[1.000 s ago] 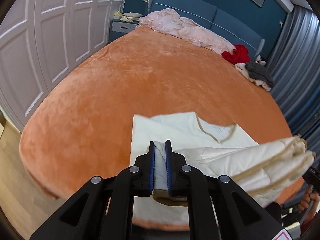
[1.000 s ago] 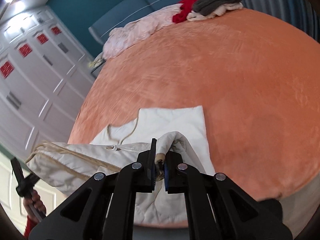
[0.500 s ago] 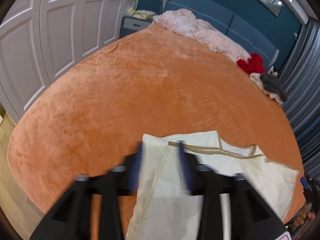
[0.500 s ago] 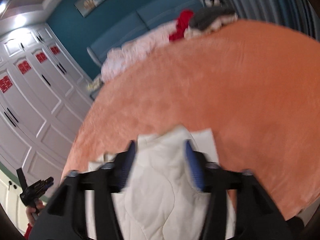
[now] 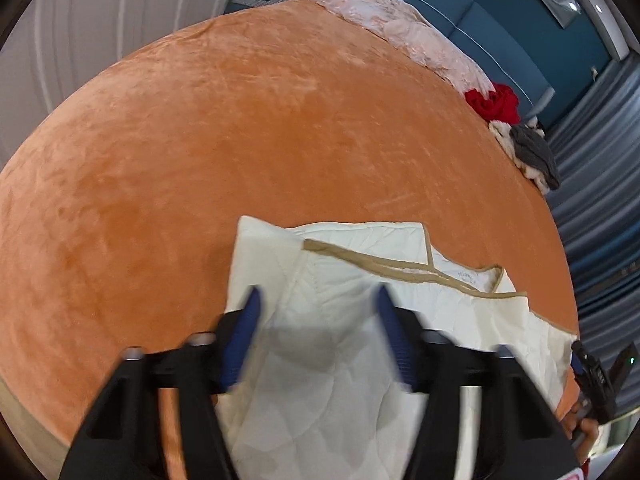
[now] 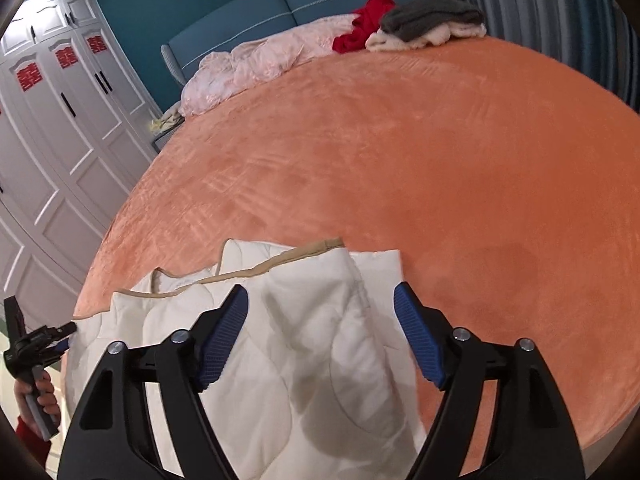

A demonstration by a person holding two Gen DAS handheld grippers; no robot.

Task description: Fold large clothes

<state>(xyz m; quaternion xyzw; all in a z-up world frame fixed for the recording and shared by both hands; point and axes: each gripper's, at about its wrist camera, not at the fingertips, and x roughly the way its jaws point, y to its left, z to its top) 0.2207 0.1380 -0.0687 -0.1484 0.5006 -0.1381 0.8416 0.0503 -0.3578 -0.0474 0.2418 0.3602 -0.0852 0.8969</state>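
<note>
A cream quilted garment (image 5: 360, 240) with tan trim lies folded near the front edge of the orange bed (image 5: 240, 120). My left gripper (image 5: 318, 294) hangs just over its left part. The jaws stand apart and are closing, with the cloth lying under the gap and the blue pads (image 5: 244, 332) clear of it. In the right wrist view the same garment (image 6: 300, 360) lies below my right gripper (image 6: 320, 290). Its jaws are wide and closing too, the pads (image 6: 222, 332) off the cloth.
At the head of the bed are a pink duvet (image 6: 256, 64), a red garment (image 6: 360, 24) and grey and cream clothes (image 6: 428, 24). White wardrobe doors (image 6: 60, 140) run along the left, a grey curtain (image 5: 600, 208) along the right. A hand (image 6: 36, 396) grips the left handle.
Both grippers were shut on the lifted garment. They have let it go, it now lies flat on the bed, and both have sunk towards it with jaws apart.
</note>
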